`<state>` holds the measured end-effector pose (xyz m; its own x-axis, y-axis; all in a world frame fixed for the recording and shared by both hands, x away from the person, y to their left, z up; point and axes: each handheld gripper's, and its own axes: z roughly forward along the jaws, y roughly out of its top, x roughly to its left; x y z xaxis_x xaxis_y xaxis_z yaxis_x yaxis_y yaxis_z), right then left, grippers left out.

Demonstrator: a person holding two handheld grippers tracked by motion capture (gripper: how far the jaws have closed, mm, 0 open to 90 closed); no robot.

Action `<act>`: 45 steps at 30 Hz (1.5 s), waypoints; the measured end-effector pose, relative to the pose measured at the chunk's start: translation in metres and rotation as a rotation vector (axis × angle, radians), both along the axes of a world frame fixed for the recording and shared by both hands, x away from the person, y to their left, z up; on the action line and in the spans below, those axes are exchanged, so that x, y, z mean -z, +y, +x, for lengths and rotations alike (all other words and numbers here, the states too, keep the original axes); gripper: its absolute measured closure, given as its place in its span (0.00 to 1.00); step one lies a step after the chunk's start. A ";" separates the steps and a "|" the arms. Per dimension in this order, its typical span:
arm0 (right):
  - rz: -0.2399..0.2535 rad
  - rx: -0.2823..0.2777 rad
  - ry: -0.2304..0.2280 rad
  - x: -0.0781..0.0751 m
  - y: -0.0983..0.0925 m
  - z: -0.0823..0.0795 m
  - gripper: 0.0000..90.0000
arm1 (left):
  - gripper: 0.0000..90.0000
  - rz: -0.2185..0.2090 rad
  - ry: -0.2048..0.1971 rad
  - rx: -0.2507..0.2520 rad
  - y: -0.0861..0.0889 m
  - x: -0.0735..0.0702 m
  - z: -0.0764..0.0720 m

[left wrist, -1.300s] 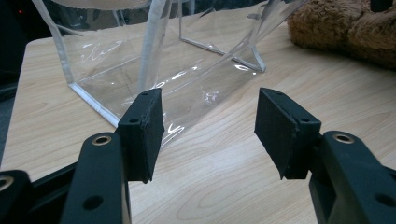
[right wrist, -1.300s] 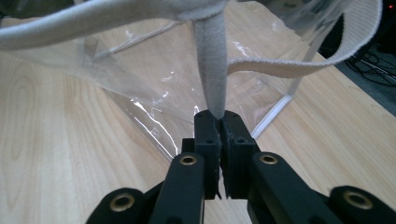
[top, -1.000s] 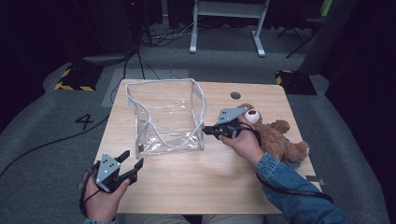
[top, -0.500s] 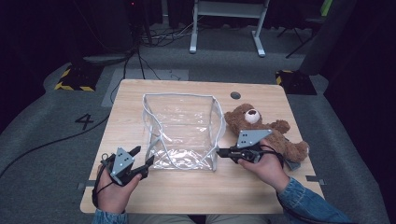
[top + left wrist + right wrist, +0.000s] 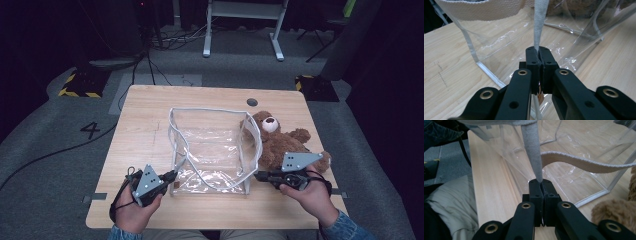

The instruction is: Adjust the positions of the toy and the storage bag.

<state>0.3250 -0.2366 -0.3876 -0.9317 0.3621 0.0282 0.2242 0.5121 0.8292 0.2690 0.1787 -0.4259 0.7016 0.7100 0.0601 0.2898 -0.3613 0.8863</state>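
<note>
A clear plastic bag [image 5: 212, 145] with pale fabric trim stands open in the middle of the table. My left gripper [image 5: 173, 174] is at its near left corner. Its jaws have just been closing and now pinch a vertical trim strip [image 5: 539, 22] between the left gripper's tips [image 5: 539, 53]. My right gripper [image 5: 257, 175] is at the near right corner, shut on another trim strip [image 5: 532, 147], which rises from the right gripper's tips [image 5: 541, 182]. A brown teddy bear [image 5: 280, 142] lies against the bag's right side, just behind the right hand.
The wooden table [image 5: 145, 115] has bare room left of the bag and behind it, with a small round hole [image 5: 252, 102] near the far edge. The bear's fur [image 5: 614, 212] sits close beside the right gripper. A person's lap lies beyond the near table edge.
The right gripper has dragged the bag toward the near edge, away from the far left. The left gripper has moved in to the bag's near left corner and closed on its trim.
</note>
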 end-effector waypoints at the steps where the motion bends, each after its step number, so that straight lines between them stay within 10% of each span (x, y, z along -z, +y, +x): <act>1: 0.006 0.004 0.008 0.000 -0.002 -0.003 0.98 | 0.97 -0.010 0.007 0.001 0.001 0.000 -0.002; 20: 0.022 -0.022 0.040 0.002 -0.010 -0.023 0.96 | 0.97 -0.026 0.036 0.003 0.003 0.004 -0.021; 28: 0.029 0.021 0.002 -0.016 -0.027 -0.023 0.69 | 0.97 -0.033 0.037 0.018 -0.001 0.006 -0.020; 45: -0.091 0.339 0.016 -0.020 -0.063 0.081 0.59 | 0.97 -0.046 0.039 0.024 -0.001 0.008 -0.020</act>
